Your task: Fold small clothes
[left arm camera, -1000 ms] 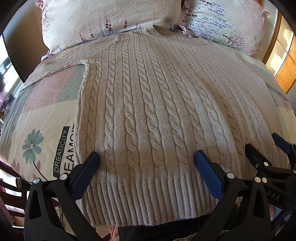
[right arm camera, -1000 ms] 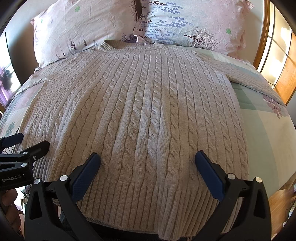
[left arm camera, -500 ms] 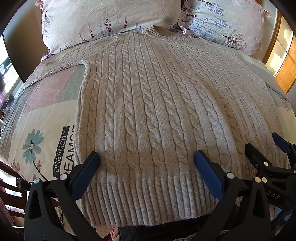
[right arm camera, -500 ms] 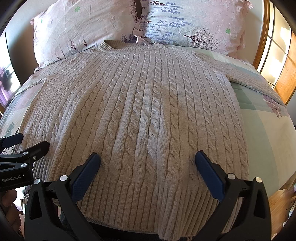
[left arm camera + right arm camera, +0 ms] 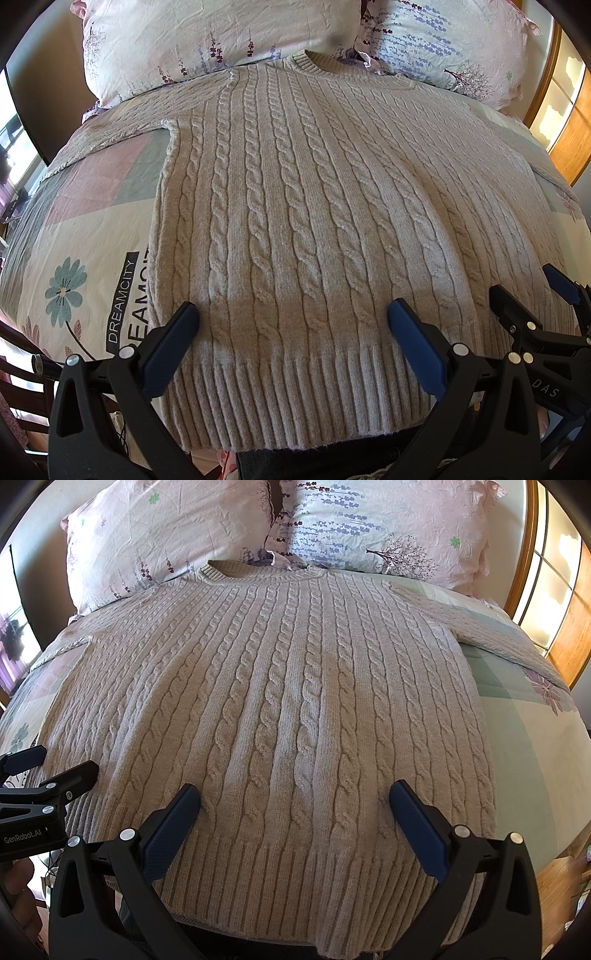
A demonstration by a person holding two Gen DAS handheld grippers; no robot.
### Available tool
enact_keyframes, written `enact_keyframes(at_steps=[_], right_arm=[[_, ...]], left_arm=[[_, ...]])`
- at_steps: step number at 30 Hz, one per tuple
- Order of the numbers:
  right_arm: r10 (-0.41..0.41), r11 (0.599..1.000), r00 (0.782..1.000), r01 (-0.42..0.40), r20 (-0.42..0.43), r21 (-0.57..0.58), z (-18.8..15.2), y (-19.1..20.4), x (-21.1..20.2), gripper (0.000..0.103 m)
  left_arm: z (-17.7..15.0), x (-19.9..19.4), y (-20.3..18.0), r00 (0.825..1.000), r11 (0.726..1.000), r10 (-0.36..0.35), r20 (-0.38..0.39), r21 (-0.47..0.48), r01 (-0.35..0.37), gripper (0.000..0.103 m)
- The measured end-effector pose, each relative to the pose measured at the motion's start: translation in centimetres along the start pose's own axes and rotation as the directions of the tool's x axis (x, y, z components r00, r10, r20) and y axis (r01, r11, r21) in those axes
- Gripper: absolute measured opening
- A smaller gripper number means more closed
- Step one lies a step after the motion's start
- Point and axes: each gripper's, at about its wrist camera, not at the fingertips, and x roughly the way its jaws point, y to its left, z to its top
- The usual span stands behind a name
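My left gripper (image 5: 291,321) hangs over the sweater's (image 5: 314,221) ribbed hem, its jaws spread wide and holding nothing. The sweater lies flat and face up on the bed (image 5: 85,229), collar toward the two pillows (image 5: 388,528), sleeves stretched out to either side. My right gripper (image 5: 295,801) sits just beside the left, over the same hem, jaws likewise wide apart and empty. Each gripper shows at the edge of the other's view.
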Motion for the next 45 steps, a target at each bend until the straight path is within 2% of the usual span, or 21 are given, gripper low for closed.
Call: enact_keyframes(at_steps=[17,20,23,24,26,27,29,30,31,32,33,34,35,36,38,39,41,42,43,45], right_arm=[[0.009,1.000,1.000,-0.009,0.012,-0.015,0.0,0.0,0.0,0.102],[0.024,0.999,0.999,-0.023,0.036,-0.032,-0.3,-0.2,-0.3,0.102],[0.106,0.990,0.992,-0.100,0.060,-0.098,-0.6,-1.0,-0.5,0.102],[0.157,0.984,0.986,-0.151,0.054,-0.089,0.0,-2.2,-0.8,0.102],[0.179,0.983,0.974,-0.181,0.136,0.003,1.9,-6.6,-2.5,0.102],[0.157,0.985,0.970,-0.168,0.184,0.045,2.9,-8.7,-3.2,0.102],[0.061,0.983,0.962,-0.104,0.266,0.154,4.9,-13.8,-4.4,0.102],[-0.033,0.965,0.956,-0.045,0.291,0.257,6.4,-18.5,-4.6,0.102],[-0.072,0.951,0.954,-0.023,0.292,0.310,7.1,-20.8,-4.5,0.096],[-0.114,0.926,0.952,-0.001,0.285,0.377,7.9,-24.0,-4.1,0.083],[-0.160,0.885,0.953,0.023,0.257,0.465,8.8,-28.0,-3.3,0.076],[-0.193,0.842,0.955,0.044,0.225,0.537,9.4,-31.4,-2.5,0.063],[-0.222,0.798,0.956,0.064,0.193,0.599,9.6,-34.3,-1.7,0.054],[-0.251,0.723,0.956,0.083,0.149,0.686,9.7,-38.1,-0.7,0.052],[-0.261,0.603,0.960,0.084,0.097,0.793,9.2,-42.9,0.8,0.047],[-0.261,0.528,0.963,0.087,0.064,0.845,8.8,-45.4,1.8,0.046],[-0.259,0.444,0.966,0.097,0.024,0.891,8.1,-48.0,3.0,0.039],[-0.255,0.419,0.967,0.097,0.015,0.903,7.9,-48.7,3.5,0.038],[-0.248,0.401,0.968,0.082,0.022,0.912,7.7,-49.3,3.9,0.036],[-0.261,0.404,0.965,0.082,0.029,0.911,7.9,-49.7,4.1,0.032]], left_arm=[[0.4,-0.2,-0.2,1.000,1.000,-0.004,0.003,0.004,0.004,0.101],[0.3,-0.6,-0.2,1.000,1.000,-0.004,0.010,-0.003,0.004,0.101],[0.2,-0.7,-0.1,1.000,1.000,-0.009,0.019,0.006,0.009,0.101],[0.3,-0.8,0.1,1.000,1.000,-0.021,0.019,0.014,0.020,0.101],[1.2,-1.0,1.4,0.997,0.998,-0.067,0.027,0.002,0.067,0.101],[1.8,-1.1,2.3,0.996,0.997,-0.078,0.040,-0.018,0.079,0.101],[3.5,-1.3,5.5,0.993,0.992,-0.083,0.080,-0.092,0.090,0.101],[4.3,-1.3,6.9,0.992,0.987,-0.089,0.094,-0.126,0.101,0.101],[5.1,-1.2,8.4,0.988,0.980,-0.102,0.114,-0.159,0.119,0.101],[6.1,-0.9,10.7,0.981,0.967,-0.120,0.150,-0.206,0.150,0.101],[6.6,-0.5,12.0,0.978,0.959,-0.118,0.169,-0.236,0.157,0.101],[7.1,-0.1,13.3,0.977,0.953,-0.104,0.188,-0.261,0.152,0.101],[7.8,0.5,14.9,0.976,0.953,-0.065,0.207,-0.277,0.122,0.101],[8.2,0.9,15.8,0.976,0.956,-0.040,0.215,-0.275,0.099,0.101],[9.3,1.7,17.7,0.977,0.966,0.013,0.214,-0.255,0.043,0.101],[9.7,1.9,18.4,0.977,0.965,0.031,0.211,-0.260,0.026,0.101],[10.3,2.5,20.7,0.977,0.947,0.051,0.207,-0.321,0.018,0.101],[10.4,2.7,21.7,0.976,0.934,0.040,0.212,-0.354,0.039,0.101],[10.5,3.1,23.3,0.974,0.908,0.020,0.225,-0.412,0.076,0.101],[10.6,3.4,25.0,0.970,0.876,0.017,0.241,-0.472,0.102,0.101]])
